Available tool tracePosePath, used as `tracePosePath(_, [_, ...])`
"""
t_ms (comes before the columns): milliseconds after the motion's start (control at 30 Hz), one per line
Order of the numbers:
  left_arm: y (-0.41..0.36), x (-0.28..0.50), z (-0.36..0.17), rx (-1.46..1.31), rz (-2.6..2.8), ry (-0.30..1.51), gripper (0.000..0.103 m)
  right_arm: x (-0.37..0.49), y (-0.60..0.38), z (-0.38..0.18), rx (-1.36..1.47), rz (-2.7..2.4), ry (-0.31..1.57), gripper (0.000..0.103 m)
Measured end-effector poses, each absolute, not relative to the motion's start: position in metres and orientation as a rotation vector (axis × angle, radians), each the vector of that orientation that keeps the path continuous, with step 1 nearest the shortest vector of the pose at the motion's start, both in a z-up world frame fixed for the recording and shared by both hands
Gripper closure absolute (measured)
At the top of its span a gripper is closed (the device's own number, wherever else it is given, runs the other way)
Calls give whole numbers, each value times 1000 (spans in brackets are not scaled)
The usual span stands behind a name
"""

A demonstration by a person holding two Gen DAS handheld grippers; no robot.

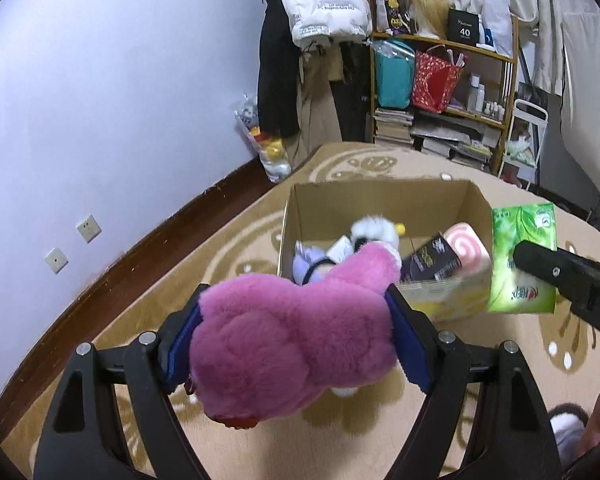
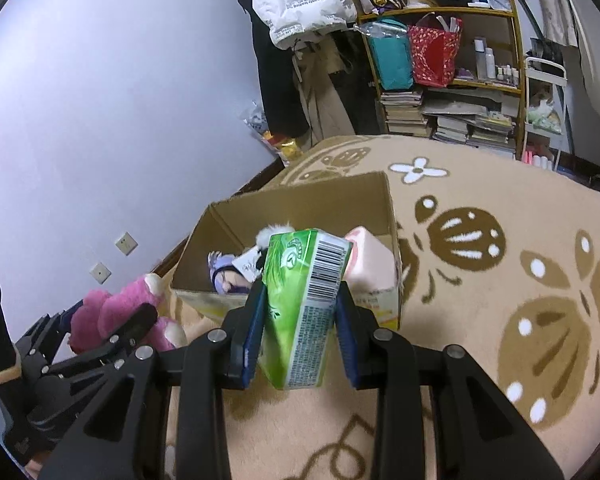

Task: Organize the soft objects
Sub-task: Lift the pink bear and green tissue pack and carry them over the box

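The open brown cardboard box (image 2: 300, 216) sits on the beige patterned carpet (image 2: 500, 280) near the lilac wall (image 1: 100, 100), its top rim unobstructed; bare carpet lies to its right. Inside it are a pink swirl-patterned roll cushion (image 1: 466, 246), a purple-haired plush doll (image 2: 226, 276) and a white fluffy toy (image 1: 374, 230). A cluttered wooden shelf unit (image 1: 444, 80) stands well behind.

The left claw (image 1: 294, 336) is clamped on a fuzzy magenta plush toy (image 1: 284, 332), blue pads pressing both sides, held above the carpet just short of the box's near wall.

The right claw (image 2: 300, 332) grips a glossy green tissue pack (image 2: 304, 304), barcode uppermost, held before the box's near edge.
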State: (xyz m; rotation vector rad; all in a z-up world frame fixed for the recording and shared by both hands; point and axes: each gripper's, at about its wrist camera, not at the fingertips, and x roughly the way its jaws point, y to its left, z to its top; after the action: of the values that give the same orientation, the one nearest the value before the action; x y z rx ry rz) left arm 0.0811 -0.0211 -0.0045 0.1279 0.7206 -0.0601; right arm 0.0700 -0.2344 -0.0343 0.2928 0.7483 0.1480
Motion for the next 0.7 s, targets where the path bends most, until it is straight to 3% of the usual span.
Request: tracePosePath(700, [-49,159,-19,251,-109,665,21,138,-226,-61,269,187,753,68])
